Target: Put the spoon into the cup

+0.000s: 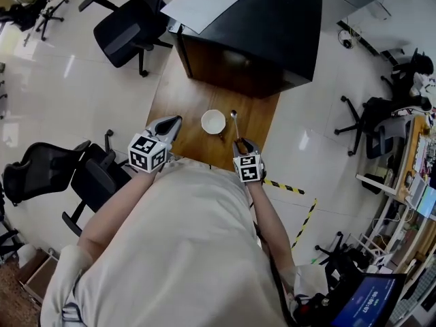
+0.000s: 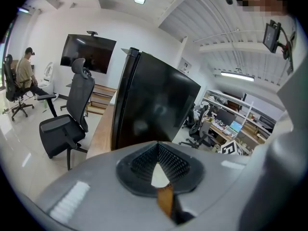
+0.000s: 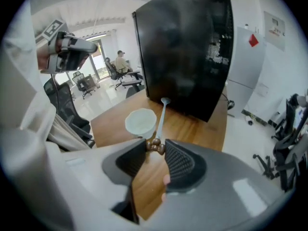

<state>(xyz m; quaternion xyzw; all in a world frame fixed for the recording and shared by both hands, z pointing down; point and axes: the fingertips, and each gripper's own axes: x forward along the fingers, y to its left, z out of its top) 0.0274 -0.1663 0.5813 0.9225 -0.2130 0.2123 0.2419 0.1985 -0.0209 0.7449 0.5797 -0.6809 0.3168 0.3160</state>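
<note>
Right gripper view has my right gripper clamped on the spoon by its handle tip, just right of the cup, my left gripper closed together, empty; with so little handle held, I fear the spoon pivots and misses the cup.

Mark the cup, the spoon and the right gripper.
cup (image 3: 141,121), right gripper view, bare white inside.
spoon (image 3: 160,117), right gripper view, middle of its shaft.
right gripper (image 1: 245,143), head view, midway between its fingertips.
</note>
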